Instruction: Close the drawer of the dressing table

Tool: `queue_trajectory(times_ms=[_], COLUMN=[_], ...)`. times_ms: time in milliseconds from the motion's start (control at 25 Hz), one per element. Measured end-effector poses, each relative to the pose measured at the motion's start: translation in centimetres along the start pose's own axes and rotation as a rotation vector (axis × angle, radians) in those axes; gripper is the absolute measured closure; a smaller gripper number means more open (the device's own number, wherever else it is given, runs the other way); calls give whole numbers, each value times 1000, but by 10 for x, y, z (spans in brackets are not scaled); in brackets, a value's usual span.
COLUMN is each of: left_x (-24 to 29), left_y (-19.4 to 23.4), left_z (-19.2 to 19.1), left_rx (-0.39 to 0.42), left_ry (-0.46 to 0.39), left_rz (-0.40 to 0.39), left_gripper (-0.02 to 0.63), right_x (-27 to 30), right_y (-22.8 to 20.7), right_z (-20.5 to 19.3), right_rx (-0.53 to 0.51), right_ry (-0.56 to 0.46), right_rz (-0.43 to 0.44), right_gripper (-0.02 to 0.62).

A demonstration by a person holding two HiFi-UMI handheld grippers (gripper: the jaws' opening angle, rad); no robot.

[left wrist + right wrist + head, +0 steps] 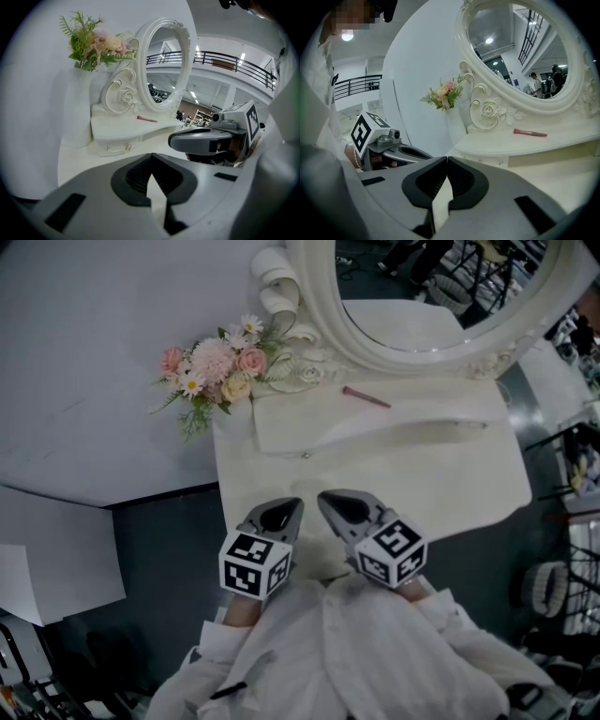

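Here, the left gripper (279, 514) and right gripper (339, 505) hovered closed and empty before the drawer (375, 432), seemingly light, rigid, best pushed at its front.

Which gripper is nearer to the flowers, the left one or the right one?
Left. The left gripper hovers in front of the flowers, slightly to their right; the right gripper is beside it, farther right.

Left tongs (151, 159) held jaws together, empty; right tongs (180, 140) hovered alongside. Beyond stood drawer (115, 146), oval mirror (164, 65), pink stick (146, 119), flowers (96, 44).
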State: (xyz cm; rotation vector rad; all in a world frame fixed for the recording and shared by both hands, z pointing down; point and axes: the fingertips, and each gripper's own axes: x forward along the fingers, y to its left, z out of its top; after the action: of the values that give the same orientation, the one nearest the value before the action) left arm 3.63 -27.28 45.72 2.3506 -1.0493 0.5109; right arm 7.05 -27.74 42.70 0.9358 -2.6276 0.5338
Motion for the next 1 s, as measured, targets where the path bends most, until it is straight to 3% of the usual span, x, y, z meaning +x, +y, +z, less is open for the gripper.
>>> queue_trajectory(times_ms=[1000], left_x=[-1], left_y=[2], left_z=[-7], left_rx=[-14], left_ry=[25], left_rz=[3], left_gripper=[600], right_x=[-4], right_y=[-5], right_z=[-7], right_rx=[17], right_ry=[-7], right_rz=[-13], right_gripper=[588])
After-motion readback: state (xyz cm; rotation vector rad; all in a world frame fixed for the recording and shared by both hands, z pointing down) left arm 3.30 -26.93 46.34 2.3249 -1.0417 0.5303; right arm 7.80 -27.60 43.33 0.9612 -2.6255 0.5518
